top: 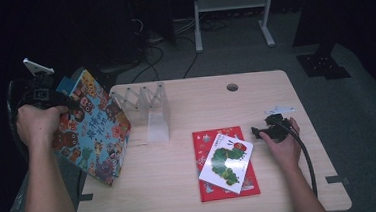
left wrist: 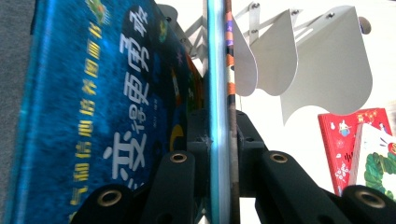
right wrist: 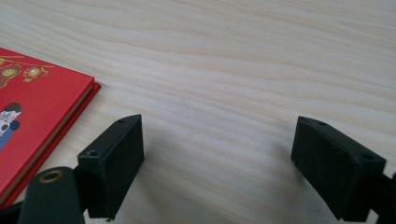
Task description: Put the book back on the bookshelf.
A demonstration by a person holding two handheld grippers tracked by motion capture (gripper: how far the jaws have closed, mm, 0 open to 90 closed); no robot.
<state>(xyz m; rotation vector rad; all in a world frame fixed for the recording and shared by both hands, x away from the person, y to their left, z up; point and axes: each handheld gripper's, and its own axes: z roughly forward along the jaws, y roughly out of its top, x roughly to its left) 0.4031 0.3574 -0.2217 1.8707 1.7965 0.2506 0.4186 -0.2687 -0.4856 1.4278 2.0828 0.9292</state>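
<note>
I see a light wood table w/ a round hole nr the far edge. On it: white accordion book rack, red picture book under a white caterpillar book.

Both forearms are bare, unsleeved; each black claw has brass-ringed screw holes, a grey three-cornered plate and a black cable.

I work in a dark studio lab: black drapes, floor cables and a stand's metal legs behind my wooden table.
</note>
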